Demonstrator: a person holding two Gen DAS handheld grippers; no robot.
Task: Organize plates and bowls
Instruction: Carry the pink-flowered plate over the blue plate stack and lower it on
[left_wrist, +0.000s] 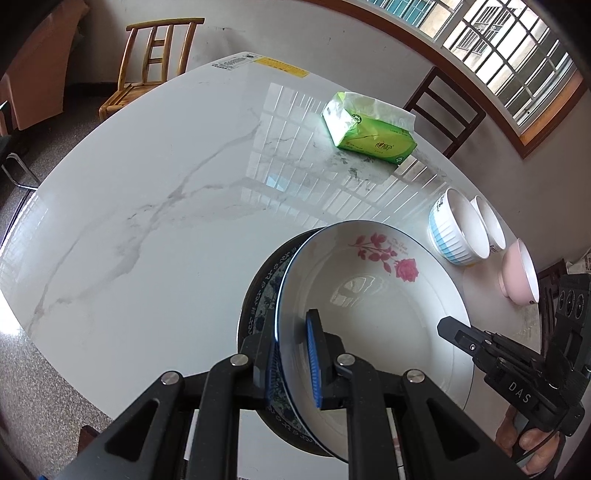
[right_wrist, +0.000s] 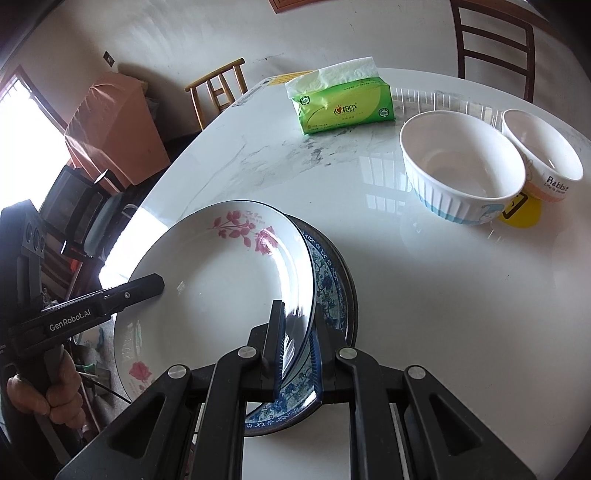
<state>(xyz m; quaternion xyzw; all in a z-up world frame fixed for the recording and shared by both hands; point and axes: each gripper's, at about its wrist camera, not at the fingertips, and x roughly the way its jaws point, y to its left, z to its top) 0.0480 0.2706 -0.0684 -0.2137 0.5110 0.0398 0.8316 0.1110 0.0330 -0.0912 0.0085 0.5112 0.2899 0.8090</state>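
Observation:
A white plate with pink roses (left_wrist: 369, 314) (right_wrist: 207, 280) is held tilted over a blue-patterned plate (left_wrist: 264, 291) (right_wrist: 325, 291) on the marble table (left_wrist: 147, 221). My left gripper (left_wrist: 293, 363) is shut on the rose plate's left rim. My right gripper (right_wrist: 295, 354) is shut on its right rim; it also shows in the left wrist view (left_wrist: 491, 350). A ribbed white-and-blue bowl (left_wrist: 456, 232) (right_wrist: 461, 166), a white "Rabbit" bowl (left_wrist: 489, 223) (right_wrist: 543, 155) and a pink bowl (left_wrist: 519, 277) stand to the right.
A green tissue pack (left_wrist: 369, 127) (right_wrist: 343, 99) lies at the table's far side. A yellow coaster (right_wrist: 521, 212) lies by the bowls. Wooden chairs (left_wrist: 155, 62) (right_wrist: 495, 48) stand around the table. The table edge runs close under the plates.

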